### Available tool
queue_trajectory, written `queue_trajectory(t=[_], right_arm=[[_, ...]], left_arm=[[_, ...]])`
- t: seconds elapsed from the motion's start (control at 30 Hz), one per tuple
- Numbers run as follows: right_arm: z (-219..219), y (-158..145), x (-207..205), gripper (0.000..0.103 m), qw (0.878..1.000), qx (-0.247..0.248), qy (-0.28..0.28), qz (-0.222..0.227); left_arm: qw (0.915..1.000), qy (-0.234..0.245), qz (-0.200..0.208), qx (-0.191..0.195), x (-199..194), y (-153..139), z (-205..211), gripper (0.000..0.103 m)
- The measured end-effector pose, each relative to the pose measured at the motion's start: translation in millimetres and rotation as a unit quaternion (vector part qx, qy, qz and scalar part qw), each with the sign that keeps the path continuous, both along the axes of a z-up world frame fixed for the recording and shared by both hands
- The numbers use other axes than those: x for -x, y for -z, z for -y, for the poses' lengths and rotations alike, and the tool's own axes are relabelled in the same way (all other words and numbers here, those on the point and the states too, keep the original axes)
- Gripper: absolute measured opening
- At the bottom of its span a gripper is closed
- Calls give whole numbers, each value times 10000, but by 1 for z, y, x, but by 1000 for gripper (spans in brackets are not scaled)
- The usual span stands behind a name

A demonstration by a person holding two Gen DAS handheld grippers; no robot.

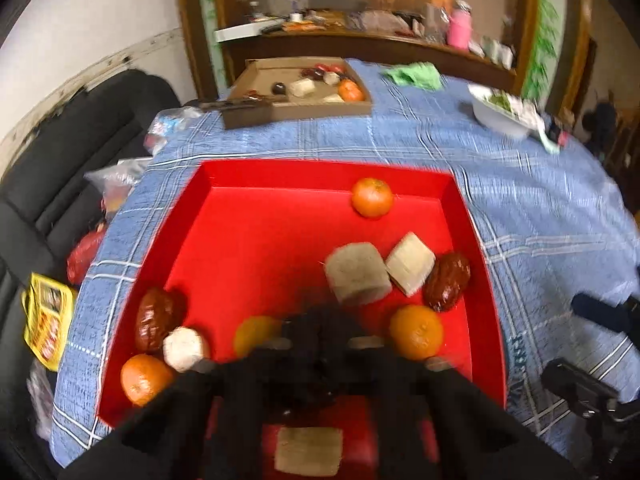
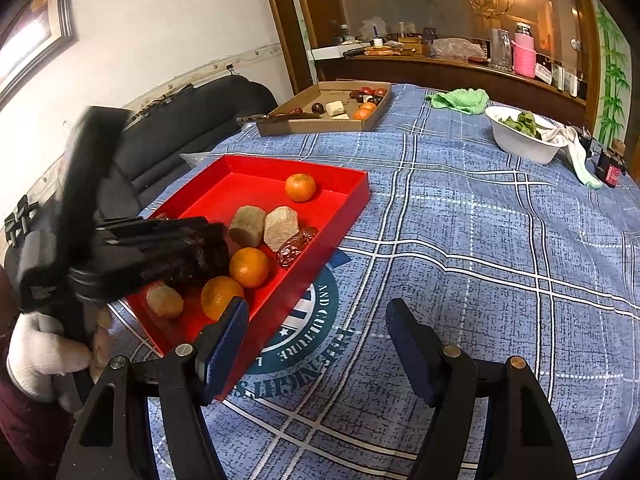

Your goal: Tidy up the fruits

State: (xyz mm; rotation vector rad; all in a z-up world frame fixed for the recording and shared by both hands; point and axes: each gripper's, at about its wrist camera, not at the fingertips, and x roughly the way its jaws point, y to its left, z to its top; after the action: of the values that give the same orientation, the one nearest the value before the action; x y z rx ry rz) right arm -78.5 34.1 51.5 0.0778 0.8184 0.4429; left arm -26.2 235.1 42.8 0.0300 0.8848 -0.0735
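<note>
Fruits: round orange mandarins (image 2: 300, 187), wrinkled dark-red dates (image 2: 297, 247) and pale beige cut chunks (image 2: 247, 220) are lying in the shallow red tray (image 2: 352, 200).
Left gripper (image 2: 212, 246): clenched, hovering over the tray; whether it is grasping anything is unclear.
Right gripper (image 2: 316, 344): jaws standing apart, empty, over the blue plaid tablecloth (image 2: 480, 280).
Brown cardboard box (image 2: 376, 118): holding more fruit, well apart.

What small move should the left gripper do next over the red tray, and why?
Probably lift the left gripper slightly and check its grip. Its jaws are shut low beside an orange in the red tray, but blur hides whether anything is held. The right gripper is open.
</note>
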Motion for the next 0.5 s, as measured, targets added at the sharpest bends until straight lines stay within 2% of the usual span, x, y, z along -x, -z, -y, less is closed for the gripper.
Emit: queue_trajectory(t=[0.07,0.13,0.2,0.23,0.3,0.33,0.37,0.43,0.5], right_arm=[[0,1,-2,76,10000,-5,16,-20],[0,3,-2,76,10000,-16,20,-38],[0,3,-2,76,10000,-36,9,-40],[-1,3,-2,76,10000,-36,8,-42],[-2,4,-2,76,10000,-30,5,-52],[-2,4,-3,76,10000,-23,3,-57],[-2,4,-3,76,10000,-10,7,-64],[-2,5,-3,76,10000,5,20,-79],[-3,6,-4,76,10000,22,32,-88]], left_arm=[[9998,-107,18,142,-2,-4,-10,0],[9994,-315,28,129,-6,-5,-21,0],[9981,-526,-20,330,-12,-4,-33,0],[9976,-538,-50,439,-15,-3,-35,5],[9971,-302,-71,695,-21,-1,-32,24],[9968,-201,-60,772,-23,-1,-29,41],[9964,-101,-42,846,-25,0,-24,50],[9963,-35,-51,853,-32,2,-15,50],[9975,31,-232,673,-41,9,-4,52]])
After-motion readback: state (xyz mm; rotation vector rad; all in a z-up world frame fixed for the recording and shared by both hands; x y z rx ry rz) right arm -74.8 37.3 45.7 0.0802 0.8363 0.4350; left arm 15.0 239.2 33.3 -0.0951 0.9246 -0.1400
